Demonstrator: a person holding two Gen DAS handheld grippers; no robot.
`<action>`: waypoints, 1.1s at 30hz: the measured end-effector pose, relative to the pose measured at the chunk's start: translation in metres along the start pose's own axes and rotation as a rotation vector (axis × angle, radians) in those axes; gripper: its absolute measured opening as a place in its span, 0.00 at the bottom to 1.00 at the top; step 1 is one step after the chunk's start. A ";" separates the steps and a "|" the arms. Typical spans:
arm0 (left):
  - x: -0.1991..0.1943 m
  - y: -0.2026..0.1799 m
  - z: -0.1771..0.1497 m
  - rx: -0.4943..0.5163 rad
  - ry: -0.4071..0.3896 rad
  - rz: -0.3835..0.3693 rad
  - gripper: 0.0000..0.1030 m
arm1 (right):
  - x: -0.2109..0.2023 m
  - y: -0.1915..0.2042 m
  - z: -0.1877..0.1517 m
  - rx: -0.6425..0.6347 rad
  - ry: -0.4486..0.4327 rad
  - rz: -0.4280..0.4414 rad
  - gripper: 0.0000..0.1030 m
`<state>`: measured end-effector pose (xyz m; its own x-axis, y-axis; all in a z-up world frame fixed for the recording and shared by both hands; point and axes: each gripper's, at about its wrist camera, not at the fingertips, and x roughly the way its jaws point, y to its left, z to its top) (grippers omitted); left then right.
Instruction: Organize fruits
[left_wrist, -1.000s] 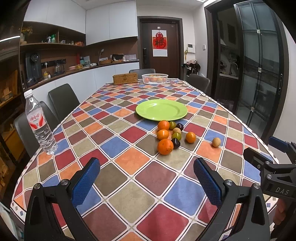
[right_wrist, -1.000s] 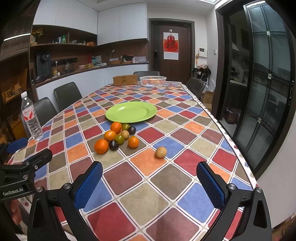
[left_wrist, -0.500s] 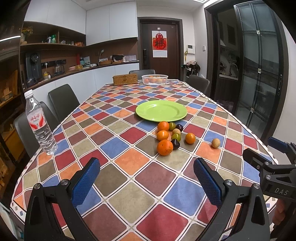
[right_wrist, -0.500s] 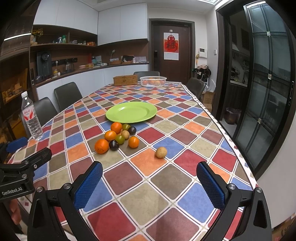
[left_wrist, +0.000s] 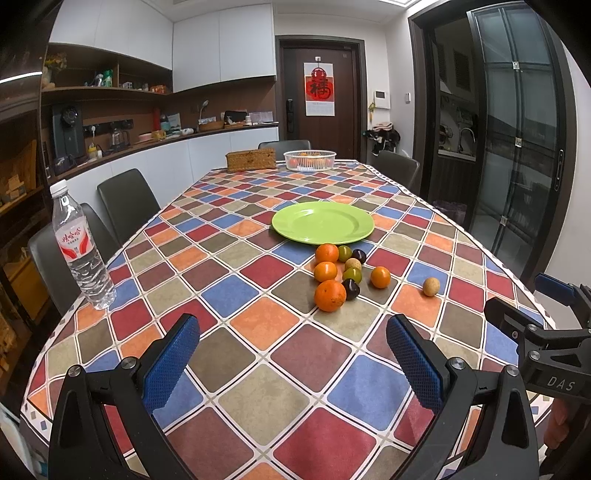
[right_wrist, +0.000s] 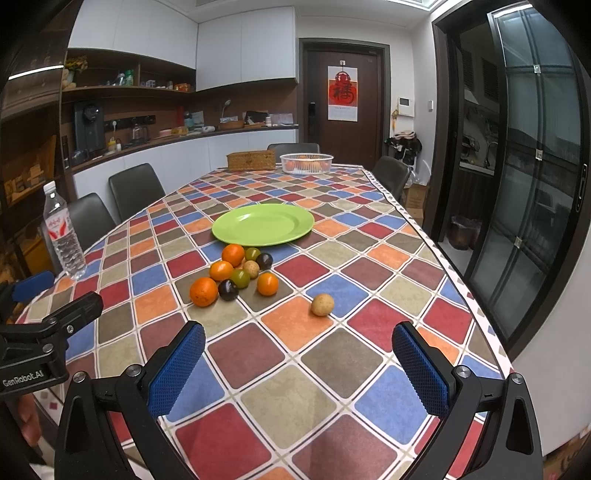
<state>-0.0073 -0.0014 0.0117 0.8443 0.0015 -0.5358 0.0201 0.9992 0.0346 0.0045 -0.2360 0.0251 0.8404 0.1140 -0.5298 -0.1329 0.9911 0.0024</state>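
An empty green plate (left_wrist: 322, 222) (right_wrist: 263, 224) lies mid-table. Just in front of it is a cluster of fruit: several oranges, the nearest and largest (left_wrist: 330, 295) (right_wrist: 203, 291), two green fruits, two dark plums (left_wrist: 350, 288) (right_wrist: 228, 289) and a tan round fruit. Another tan fruit (left_wrist: 431, 287) (right_wrist: 322, 305) lies alone to the right. My left gripper (left_wrist: 293, 365) is open and empty above the near table edge. My right gripper (right_wrist: 298, 367) is open and empty too, to its right.
A water bottle (left_wrist: 80, 247) (right_wrist: 63, 234) stands at the table's left edge. A white basket (left_wrist: 309, 160) and a wicker box (left_wrist: 251, 160) sit at the far end. Chairs line the left side and far end. The checkered tablecloth (left_wrist: 258, 321) covers the table.
Both grippers have barely moved; the view has shifted only slightly. Fruit and plate are unchanged.
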 end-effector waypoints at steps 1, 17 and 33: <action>0.000 -0.001 0.001 0.000 0.000 0.000 1.00 | 0.001 -0.001 0.000 0.000 0.000 0.001 0.99; 0.000 0.000 0.000 -0.002 -0.001 -0.013 1.00 | 0.003 -0.002 -0.001 -0.002 0.000 -0.002 0.99; 0.027 -0.006 -0.002 0.049 0.034 -0.049 0.99 | 0.016 0.000 -0.009 -0.015 0.047 -0.004 0.99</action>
<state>0.0138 -0.0073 -0.0046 0.8229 -0.0447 -0.5664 0.0874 0.9950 0.0485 0.0135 -0.2346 0.0088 0.8154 0.1066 -0.5691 -0.1381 0.9903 -0.0124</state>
